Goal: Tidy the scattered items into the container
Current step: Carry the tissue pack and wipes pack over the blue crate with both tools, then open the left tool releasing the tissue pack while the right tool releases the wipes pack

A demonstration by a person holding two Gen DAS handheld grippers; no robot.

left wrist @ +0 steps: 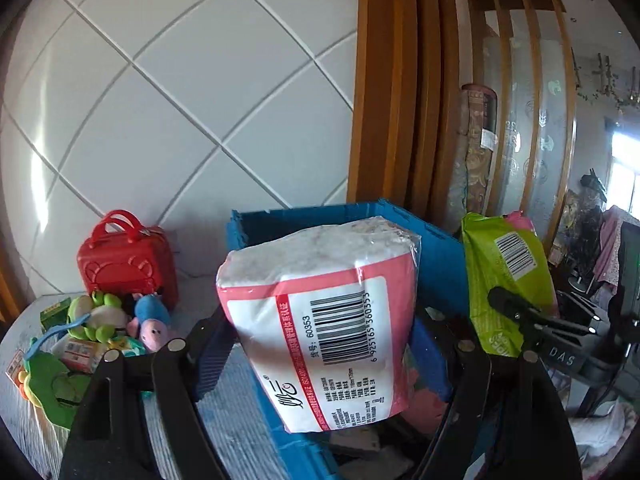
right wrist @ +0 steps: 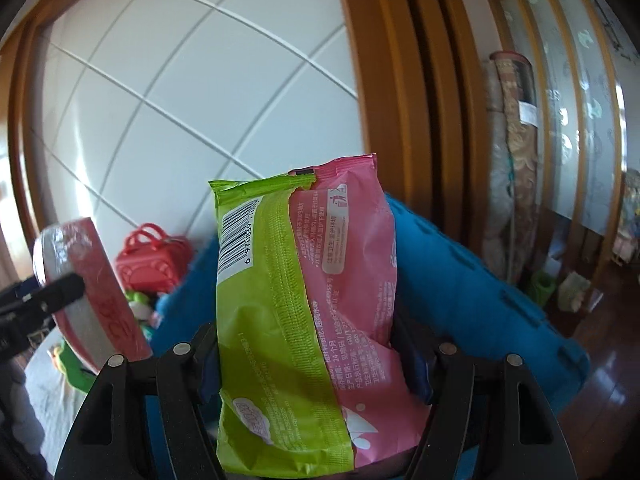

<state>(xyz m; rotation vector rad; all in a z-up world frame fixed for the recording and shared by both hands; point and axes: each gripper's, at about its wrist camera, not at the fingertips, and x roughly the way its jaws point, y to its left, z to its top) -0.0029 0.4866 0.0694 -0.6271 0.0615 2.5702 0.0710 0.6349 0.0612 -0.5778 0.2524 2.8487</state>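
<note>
Two packs are being held up over the blue bin (left wrist: 436, 256), one in each gripper. The left gripper (left wrist: 320, 344) has its fingers closed on a pink and white tissue pack (left wrist: 320, 320). The right gripper (right wrist: 308, 352) has its fingers closed on a green and pink wipes pack (right wrist: 296, 300). Only the left view looks down into the bin, where some pale things lie at the bottom (too dark to tell what). It also shows the toy pile (left wrist: 108, 320) on the counter (left wrist: 232, 432) beside the bin, with a red toy case (left wrist: 128, 260) behind it. The right view shows the wood floor (right wrist: 612, 392) past the bin.
</note>
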